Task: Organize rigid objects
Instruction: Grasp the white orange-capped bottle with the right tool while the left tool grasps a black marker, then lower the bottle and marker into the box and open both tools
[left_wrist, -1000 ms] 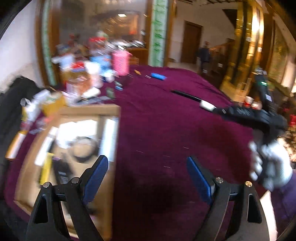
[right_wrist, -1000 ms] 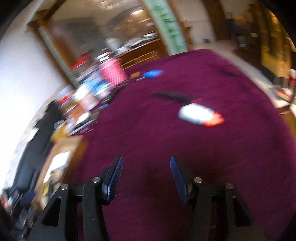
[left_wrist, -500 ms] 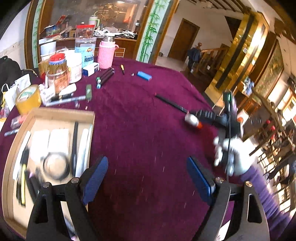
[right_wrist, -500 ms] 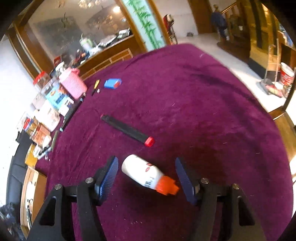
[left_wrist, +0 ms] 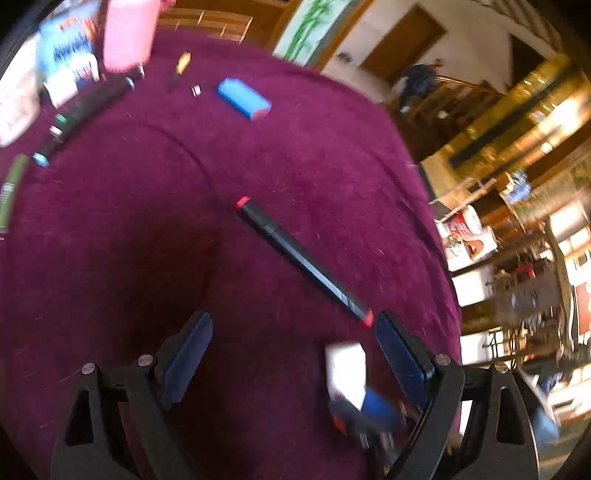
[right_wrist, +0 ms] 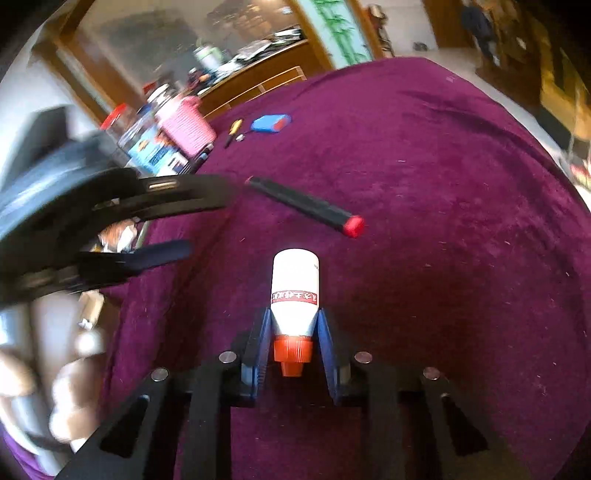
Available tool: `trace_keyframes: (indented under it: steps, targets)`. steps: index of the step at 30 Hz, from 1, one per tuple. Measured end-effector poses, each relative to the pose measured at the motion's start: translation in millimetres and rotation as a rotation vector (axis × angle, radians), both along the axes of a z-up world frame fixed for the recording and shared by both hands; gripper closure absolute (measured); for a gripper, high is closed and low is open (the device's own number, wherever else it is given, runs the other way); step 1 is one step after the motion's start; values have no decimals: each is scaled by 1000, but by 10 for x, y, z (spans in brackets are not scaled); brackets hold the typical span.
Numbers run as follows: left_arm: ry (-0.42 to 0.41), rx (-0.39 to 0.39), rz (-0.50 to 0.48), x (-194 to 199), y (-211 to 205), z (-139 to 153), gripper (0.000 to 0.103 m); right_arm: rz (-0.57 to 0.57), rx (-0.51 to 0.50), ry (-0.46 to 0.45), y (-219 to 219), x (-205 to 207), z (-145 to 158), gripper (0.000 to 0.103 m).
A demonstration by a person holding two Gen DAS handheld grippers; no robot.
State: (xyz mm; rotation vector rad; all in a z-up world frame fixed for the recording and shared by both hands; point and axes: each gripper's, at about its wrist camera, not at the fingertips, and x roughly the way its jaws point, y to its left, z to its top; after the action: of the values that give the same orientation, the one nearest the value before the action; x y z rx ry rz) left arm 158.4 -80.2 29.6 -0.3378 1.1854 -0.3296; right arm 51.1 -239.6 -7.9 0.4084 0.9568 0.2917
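Note:
My right gripper is shut on a white glue bottle with an orange-red cap, holding it near the cap end just over the purple tablecloth. The bottle also shows blurred in the left wrist view, close to my left gripper's right finger. My left gripper is open and empty, low over the cloth; it shows at the left of the right wrist view. A long black marker with red ends lies just beyond my left fingertips and beyond the bottle.
A blue box, a small yellow-handled tool, dark pens and a pink cup sit at the far left of the cloth. Jars and boxes crowd that edge. The table edge drops off right.
My right gripper closed on the glue bottle, which now points away. My left gripper swung right and forward, away from the cardboard tray, toward the black marker.

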Motion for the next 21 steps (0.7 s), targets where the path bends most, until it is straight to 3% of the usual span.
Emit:
trace_keyframes:
  steps: [4,9,11,12,13,14,21]
  targets:
    - [2,125,16,263,-328,-181,13,-78,3,6,-185,-12,35,75]
    - [-93,350,-53,239,-664,-225,16,-156,48,39,-371,-34,8,75]
    - [-154,427,-122,122,-700,-208,45,-181,55,45,-424,-56,3,75]
    - [-168,418,-152,71,-679,-190,56,-186,58,46,-442,-63,0,75]
    - [-171,423,-171,35,-644,-169,78,-188,60,46,-447,-65,-1,75]
    - [-163,427,-189,-10,-573,-153,89,-188,57,46,-442,-73,0,75]
    - [-162,406,-203,-219,-144,-160,89,-186,6,22,-377,-43,46,75]
